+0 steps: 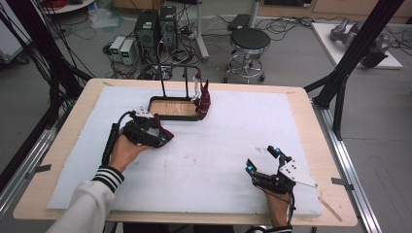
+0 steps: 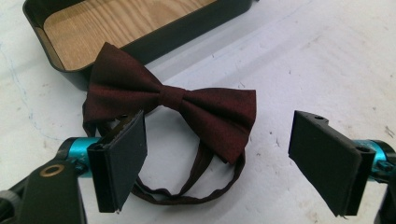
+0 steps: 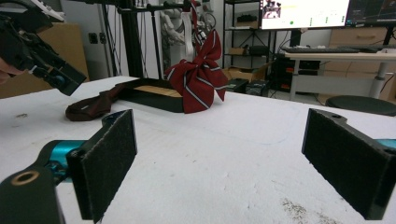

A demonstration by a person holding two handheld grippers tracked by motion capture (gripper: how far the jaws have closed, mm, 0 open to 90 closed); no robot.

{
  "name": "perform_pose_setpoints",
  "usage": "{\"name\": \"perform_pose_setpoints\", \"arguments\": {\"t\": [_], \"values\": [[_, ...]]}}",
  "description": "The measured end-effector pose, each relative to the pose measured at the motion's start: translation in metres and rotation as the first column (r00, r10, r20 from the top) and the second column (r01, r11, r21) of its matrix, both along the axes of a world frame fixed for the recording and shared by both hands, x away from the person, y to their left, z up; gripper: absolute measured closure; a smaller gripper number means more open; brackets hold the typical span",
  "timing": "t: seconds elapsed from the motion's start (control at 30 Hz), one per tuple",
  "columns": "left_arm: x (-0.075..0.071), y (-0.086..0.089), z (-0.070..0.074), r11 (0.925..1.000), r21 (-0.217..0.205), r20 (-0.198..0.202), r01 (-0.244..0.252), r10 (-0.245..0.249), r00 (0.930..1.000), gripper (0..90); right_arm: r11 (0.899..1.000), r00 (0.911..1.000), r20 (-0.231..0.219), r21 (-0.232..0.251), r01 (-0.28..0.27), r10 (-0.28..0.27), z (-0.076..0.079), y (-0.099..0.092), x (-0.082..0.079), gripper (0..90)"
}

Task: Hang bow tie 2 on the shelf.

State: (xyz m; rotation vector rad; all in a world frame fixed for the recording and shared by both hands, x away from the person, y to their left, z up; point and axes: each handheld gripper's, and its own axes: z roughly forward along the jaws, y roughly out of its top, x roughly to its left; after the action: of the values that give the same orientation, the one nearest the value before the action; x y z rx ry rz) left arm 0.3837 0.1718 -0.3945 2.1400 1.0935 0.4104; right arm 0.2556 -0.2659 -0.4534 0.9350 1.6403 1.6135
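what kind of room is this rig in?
Most likely a robotics lab or workshop. Black desktop computer towers stand on the floor amid tangled cables, a black round stool sits behind the white-covered wooden table, and a lit monitor hangs over a desk.

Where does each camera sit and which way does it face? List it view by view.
High view: above the person's side, looking forward and down on the table; both forearms and the left gripper and right gripper show.
Left gripper view: on the left gripper, looking down between its open fingers at the dark red bow tie.
Right gripper view: low, level across the table; its fingers show.
Shared: all three show the black tray.
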Motion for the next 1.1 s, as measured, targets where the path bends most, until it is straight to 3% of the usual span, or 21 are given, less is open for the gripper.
{"name": "perform_pose_setpoints", "arguments": {"t": [0.17, 0.43, 0.57, 0.7, 0.97, 1.1], "values": [[0.004, -0.006, 0.0, 0.9998, 0.006, -0.015, -0.017, 0.017, 0.9997, 20.6, 1.0, 1.0, 0.0, 0.002, 0.001, -0.001, 0.0, -0.001, 0.0, 9.4], [0.01, -0.012, -0.006, 0.9994, 0.004, -0.094, -0.035, 0.035, 0.9949, 22.7, 1.0, 1.0, 0.003, 0.003, 0.004, -0.004, 0.0, 0.0, -0.001, 9.4], [0.012, -0.013, -0.008, 0.9985, 0.011, -0.113, -0.053, 0.054, 0.9921, 23.9, 1.0, 1.0, 0.004, 0.003, 0.003, -0.003, 0.0, 0.0, -0.001, 9.4], [0.015, -0.013, -0.009, 0.9974, -0.007, -0.14, -0.072, 0.07, 0.9877, 26.6, 1.0, 0.9999, 0.013, 0.001, 0.004, -0.004, 0.0, -0.001, 0.0, 9.4], [0.02, -0.015, -0.015, 0.9953, 0.013, -0.185, -0.096, 0.096, 0.978, 27.9, 1.0, 1.0, 0.003, 0.012, 0.005, -0.005, 0.0, -0.001, -0.001, 9.4], [0.023, -0.016, -0.018, 0.9948, -0.008, -0.211, -0.102, 0.098, 0.9727, 30.7, 1.0, 1.0, 0.001, 0.013, 0.006, -0.006, 0.0, -0.001, -0.001, 9.4]]}}
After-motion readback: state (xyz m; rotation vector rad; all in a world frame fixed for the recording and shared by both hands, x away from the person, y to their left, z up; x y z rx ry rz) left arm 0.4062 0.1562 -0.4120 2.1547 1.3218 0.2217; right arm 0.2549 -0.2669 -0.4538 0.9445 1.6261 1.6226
